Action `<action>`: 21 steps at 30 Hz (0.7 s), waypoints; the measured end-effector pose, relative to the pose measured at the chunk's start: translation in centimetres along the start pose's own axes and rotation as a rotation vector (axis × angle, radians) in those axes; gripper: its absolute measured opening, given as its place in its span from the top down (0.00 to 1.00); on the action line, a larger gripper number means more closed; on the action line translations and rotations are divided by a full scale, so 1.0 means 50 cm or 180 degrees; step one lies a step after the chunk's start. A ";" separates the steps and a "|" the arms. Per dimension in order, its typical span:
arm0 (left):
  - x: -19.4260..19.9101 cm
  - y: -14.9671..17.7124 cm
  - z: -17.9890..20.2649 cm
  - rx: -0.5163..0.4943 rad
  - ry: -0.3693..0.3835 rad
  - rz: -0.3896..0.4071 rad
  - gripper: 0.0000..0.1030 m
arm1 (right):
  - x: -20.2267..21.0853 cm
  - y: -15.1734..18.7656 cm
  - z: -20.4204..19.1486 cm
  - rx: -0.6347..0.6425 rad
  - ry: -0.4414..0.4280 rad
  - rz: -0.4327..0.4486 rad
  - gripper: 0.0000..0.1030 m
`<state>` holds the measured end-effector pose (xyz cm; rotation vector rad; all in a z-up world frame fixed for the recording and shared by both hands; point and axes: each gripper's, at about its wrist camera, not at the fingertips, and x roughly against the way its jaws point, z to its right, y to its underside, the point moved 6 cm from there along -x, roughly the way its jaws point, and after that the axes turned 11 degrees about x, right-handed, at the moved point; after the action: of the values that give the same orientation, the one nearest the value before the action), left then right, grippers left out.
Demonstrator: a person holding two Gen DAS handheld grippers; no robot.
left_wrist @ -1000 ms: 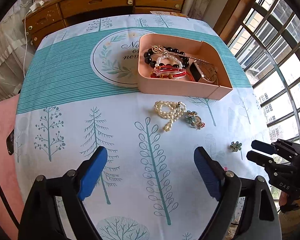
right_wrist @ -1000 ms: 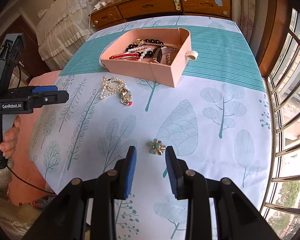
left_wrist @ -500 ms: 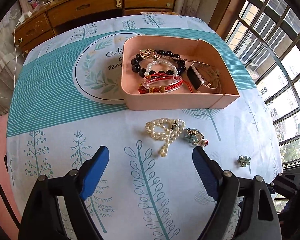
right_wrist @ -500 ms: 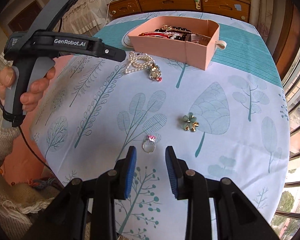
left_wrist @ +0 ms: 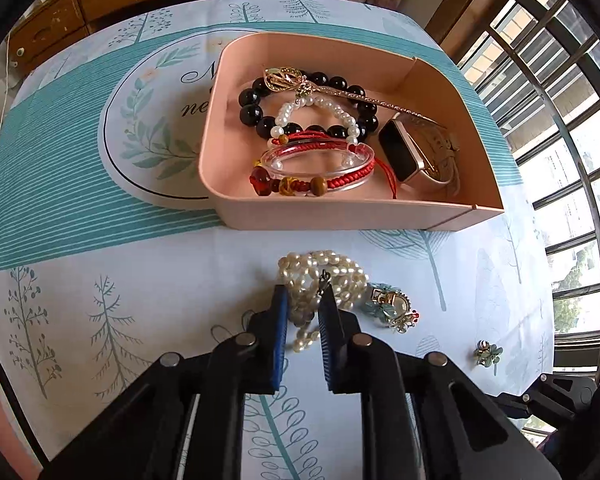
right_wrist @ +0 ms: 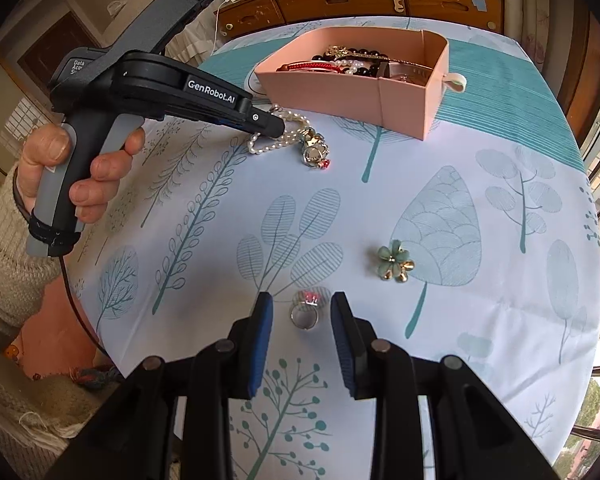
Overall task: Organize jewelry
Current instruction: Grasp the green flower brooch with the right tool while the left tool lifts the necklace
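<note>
On the tree-print tablecloth lies a white pearl necklace (left_wrist: 324,268), just in front of the pink box (left_wrist: 340,216). My left gripper (left_wrist: 303,296) points down at it, and its jaws are closing tight on the strands, which are pinched between the blue pads. The right wrist view shows the same gripper (right_wrist: 274,126) with its tip on the pearl necklace (right_wrist: 288,136). My right gripper (right_wrist: 302,299) stands open low over a silver ring with a red stone (right_wrist: 305,314). The ring lies between the pads, touching neither.
The pink box (right_wrist: 340,96) holds several bracelets, a hairpin and a watch. A teal and gold brooch (left_wrist: 392,308) lies right of the pearls. A green flower brooch (right_wrist: 394,260) sits right of the ring. A wooden dresser stands behind the table and a window grille on the right.
My left gripper came forward and down onto the pearls and went from wide open to shut on them. My right gripper moved from the flower brooch to the ring, its gap unchanged.
</note>
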<state>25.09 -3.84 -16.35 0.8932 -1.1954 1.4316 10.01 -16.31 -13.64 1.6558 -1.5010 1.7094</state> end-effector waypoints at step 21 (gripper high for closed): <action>0.266 0.025 0.009 0.0030 0.0451 0.0765 0.95 | 0.046 -0.049 0.096 -0.0082 0.0425 0.0065 0.71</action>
<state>21.17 -1.07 -3.89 0.6584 -1.2197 1.6649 13.87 -20.24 -11.68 1.4868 -1.4761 1.7662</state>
